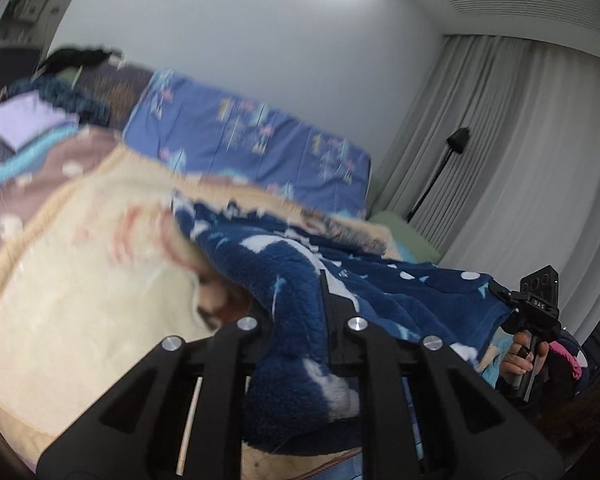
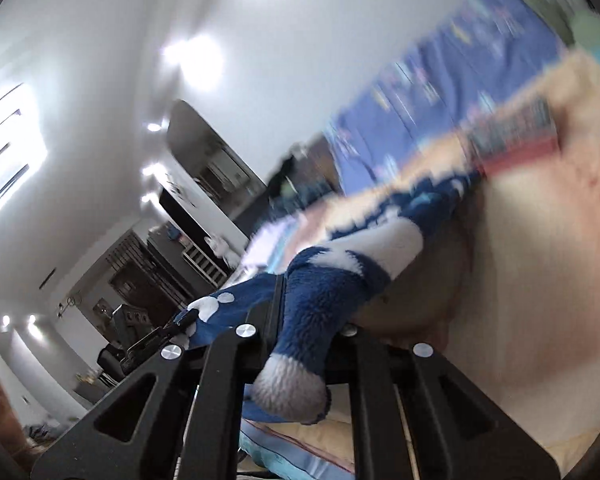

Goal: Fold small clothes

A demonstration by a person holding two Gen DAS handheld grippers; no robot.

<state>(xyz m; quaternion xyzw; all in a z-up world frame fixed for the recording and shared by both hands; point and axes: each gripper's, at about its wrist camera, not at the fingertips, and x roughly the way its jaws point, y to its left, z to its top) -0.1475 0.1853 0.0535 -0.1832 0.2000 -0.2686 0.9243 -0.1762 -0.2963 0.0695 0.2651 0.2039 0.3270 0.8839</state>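
Observation:
A small dark-blue fleece garment (image 1: 300,276) with white dots and shapes hangs stretched between both grippers above the bed. My left gripper (image 1: 300,320) is shut on one end of it, and the fleece bunches over its fingers. My right gripper (image 2: 300,316) is shut on the other end (image 2: 320,300), where a white patch hangs between the fingers. In the left wrist view the right gripper (image 1: 504,296) shows at the far right, pinching the garment's edge. In the right wrist view the left gripper (image 2: 188,320) shows at the left, holding the garment's far edge.
A cream blanket (image 1: 80,260) covers the bed below the garment. A blue patterned pillow (image 1: 252,140) lies along the white wall. Piled clothes (image 1: 32,120) sit at the bed's left end. Grey curtains (image 1: 520,160) and a black floor stand (image 1: 440,176) are at the right.

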